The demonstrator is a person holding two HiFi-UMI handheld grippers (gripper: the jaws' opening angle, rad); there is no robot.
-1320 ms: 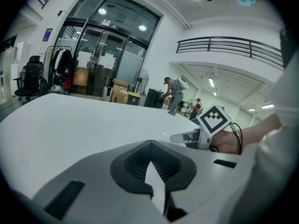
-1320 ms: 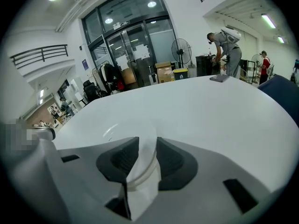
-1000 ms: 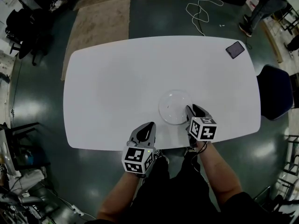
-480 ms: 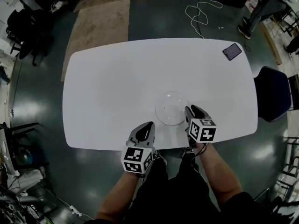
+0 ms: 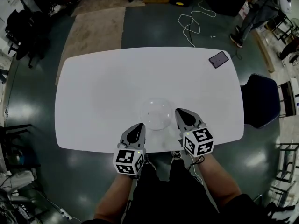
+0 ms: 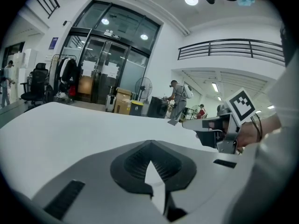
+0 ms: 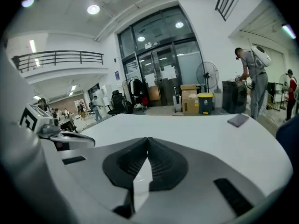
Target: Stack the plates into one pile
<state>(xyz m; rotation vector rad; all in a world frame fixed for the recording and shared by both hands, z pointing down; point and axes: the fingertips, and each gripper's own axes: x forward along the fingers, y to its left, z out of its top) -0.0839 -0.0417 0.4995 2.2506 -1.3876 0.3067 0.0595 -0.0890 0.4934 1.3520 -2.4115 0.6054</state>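
Clear plates [image 5: 156,113] sat on the white table [image 5: 103,87], between the grippers.
Left gripper [image 5: 138,127], right gripper [image 5: 179,111] both closed, empty; phone [image 5: 218,59] at far corner.

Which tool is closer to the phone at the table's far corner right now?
Right. The right tool is at the table's near edge, below and left of the phone in the head view. The left tool is further left along that edge, clearly farther away.
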